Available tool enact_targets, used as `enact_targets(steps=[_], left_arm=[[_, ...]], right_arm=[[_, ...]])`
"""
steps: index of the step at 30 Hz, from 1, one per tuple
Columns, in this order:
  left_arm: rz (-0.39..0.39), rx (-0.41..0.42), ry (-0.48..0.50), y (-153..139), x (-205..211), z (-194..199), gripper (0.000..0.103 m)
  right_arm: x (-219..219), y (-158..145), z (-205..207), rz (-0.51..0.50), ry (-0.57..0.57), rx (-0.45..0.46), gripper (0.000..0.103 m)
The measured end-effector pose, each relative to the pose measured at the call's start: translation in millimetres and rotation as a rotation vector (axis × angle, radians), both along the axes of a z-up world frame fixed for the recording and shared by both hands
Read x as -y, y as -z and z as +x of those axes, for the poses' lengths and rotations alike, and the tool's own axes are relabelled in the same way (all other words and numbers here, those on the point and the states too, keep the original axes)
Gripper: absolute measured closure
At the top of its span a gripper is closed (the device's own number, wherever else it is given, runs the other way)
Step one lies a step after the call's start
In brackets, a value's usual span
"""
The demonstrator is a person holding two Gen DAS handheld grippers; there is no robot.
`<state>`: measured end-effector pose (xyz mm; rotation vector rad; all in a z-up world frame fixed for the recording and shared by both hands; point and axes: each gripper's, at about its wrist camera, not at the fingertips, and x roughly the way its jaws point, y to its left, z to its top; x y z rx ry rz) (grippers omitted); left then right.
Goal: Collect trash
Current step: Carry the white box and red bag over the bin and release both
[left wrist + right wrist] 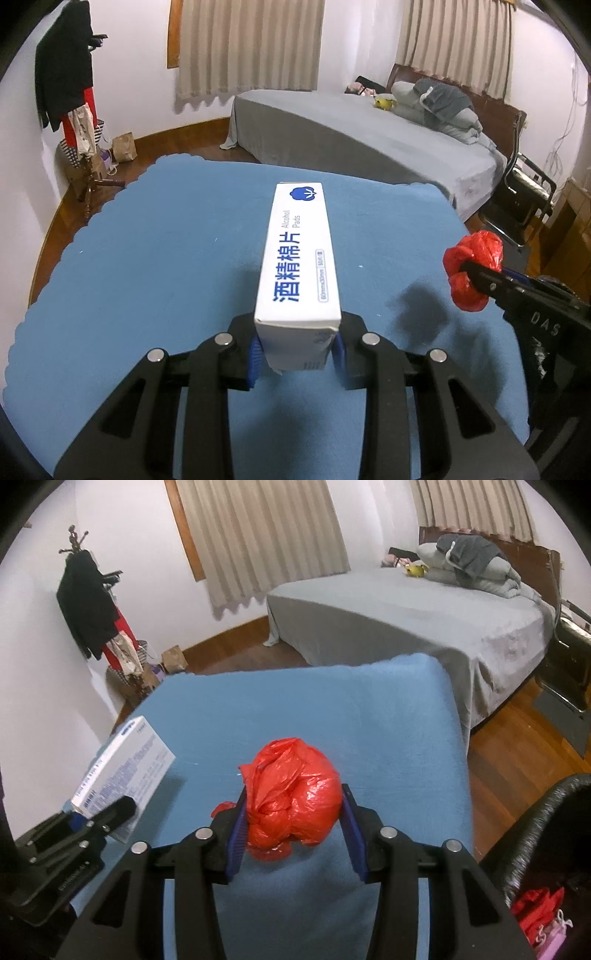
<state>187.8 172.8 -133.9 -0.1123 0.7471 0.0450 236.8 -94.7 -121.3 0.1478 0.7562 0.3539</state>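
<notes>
A long white alcohol-pads box (pixel 298 254) with blue print sticks out ahead of my left gripper (pixel 297 350), whose blue pads are shut on its near end; it hangs above the blue tablecloth (pixel 147 266). My right gripper (pixel 293 827) is shut on a knotted red plastic bag (pixel 293 797), also lifted off the cloth. The red bag (pixel 471 273) and the right gripper (pixel 476 275) show at the right edge of the left wrist view. In the right wrist view the box (pixel 123 768) and the left gripper (pixel 99 818) appear at the left.
The blue tablecloth (pixel 332 709) covers the table. Beyond it stands a grey bed (pixel 369 136) with pillows. A coat rack (pixel 70 92) with clothes and a paper bag (pixel 125 147) stand at the left wall. A black chair (pixel 524 199) is at the right. Red items (pixel 539 912) lie bottom right.
</notes>
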Motion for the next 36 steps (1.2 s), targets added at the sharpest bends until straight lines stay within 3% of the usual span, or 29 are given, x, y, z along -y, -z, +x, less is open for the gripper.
enact_targets(steps=[13,23,36], left_arm=[[-0.022,0.059,0.023,-29,36,-53,0.074],[-0.027,0.100,0.115,-49,80,-81,0.074],[-0.034,0.144,0.279,-64,147,-99,0.074]], right_arm=[[41,-44,-65,0.024,0.008,0.077,0.058],[83,-73,-110,0.021,0.060,0.137,0.058],[155,-86,-150,0.017,0.190,0.174,0.058]])
